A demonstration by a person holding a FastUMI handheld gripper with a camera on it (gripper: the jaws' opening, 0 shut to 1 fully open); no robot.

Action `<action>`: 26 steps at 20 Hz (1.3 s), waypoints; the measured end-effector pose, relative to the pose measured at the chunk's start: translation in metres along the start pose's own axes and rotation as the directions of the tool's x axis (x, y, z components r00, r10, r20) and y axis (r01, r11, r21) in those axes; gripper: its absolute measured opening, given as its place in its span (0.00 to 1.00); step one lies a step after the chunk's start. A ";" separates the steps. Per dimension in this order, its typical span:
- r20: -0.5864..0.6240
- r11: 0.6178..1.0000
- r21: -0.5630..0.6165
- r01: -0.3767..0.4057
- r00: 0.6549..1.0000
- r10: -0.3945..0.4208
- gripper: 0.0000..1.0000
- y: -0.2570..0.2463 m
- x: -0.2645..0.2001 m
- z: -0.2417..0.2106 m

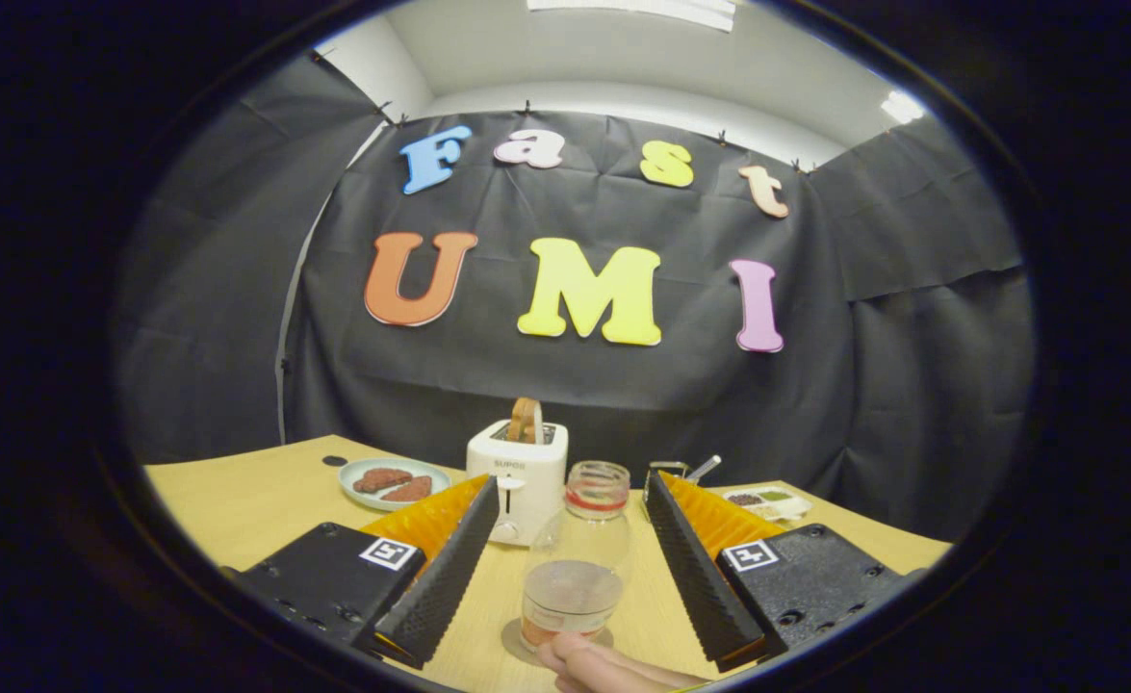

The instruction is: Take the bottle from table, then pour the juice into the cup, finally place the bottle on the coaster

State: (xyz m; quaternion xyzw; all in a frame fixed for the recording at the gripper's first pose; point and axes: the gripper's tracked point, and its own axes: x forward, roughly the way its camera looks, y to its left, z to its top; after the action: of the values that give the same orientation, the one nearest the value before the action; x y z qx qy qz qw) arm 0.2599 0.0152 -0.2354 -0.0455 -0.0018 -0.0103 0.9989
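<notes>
Bottle (586,539) between fingers (445,568), untouched

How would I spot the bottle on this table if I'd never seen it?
Find the white toaster at the back of the wooden table. Just beside it, nearer the open gripper and between its two black fingers, stands the bottle. It is clear, with a red band at its open neck, behind a shorter cup.

Claw (565,563) fingers wide apart, empty.
</notes>
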 end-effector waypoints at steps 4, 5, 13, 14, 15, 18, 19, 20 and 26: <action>0.052 1.000 -0.002 0.022 0.998 -0.022 1.00 -0.009 -0.034 0.050; 0.059 1.000 -0.003 0.030 0.998 -0.030 1.00 -0.011 -0.044 0.060; -0.018 0.996 0.069 0.056 0.998 -0.054 1.00 -0.028 -0.144 0.127; -0.038 0.995 0.089 0.048 0.998 -0.045 1.00 -0.028 -0.156 0.132; -0.055 0.993 0.108 0.039 0.998 -0.034 1.00 -0.029 -0.166 0.139; -0.088 0.989 0.146 -0.016 0.996 0.030 1.00 -0.027 -0.199 0.160; -0.076 0.990 0.142 -0.025 0.996 0.036 1.00 -0.031 -0.209 0.170; -0.057 0.991 0.133 -0.018 0.998 0.026 1.00 -0.039 -0.218 0.180; -0.017 0.995 0.089 0.036 0.999 -0.034 1.00 -0.062 -0.257 0.208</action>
State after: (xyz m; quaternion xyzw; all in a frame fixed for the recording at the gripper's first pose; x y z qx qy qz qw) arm 0.0016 -0.0221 -0.0239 -0.0009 0.0044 -0.0281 0.9996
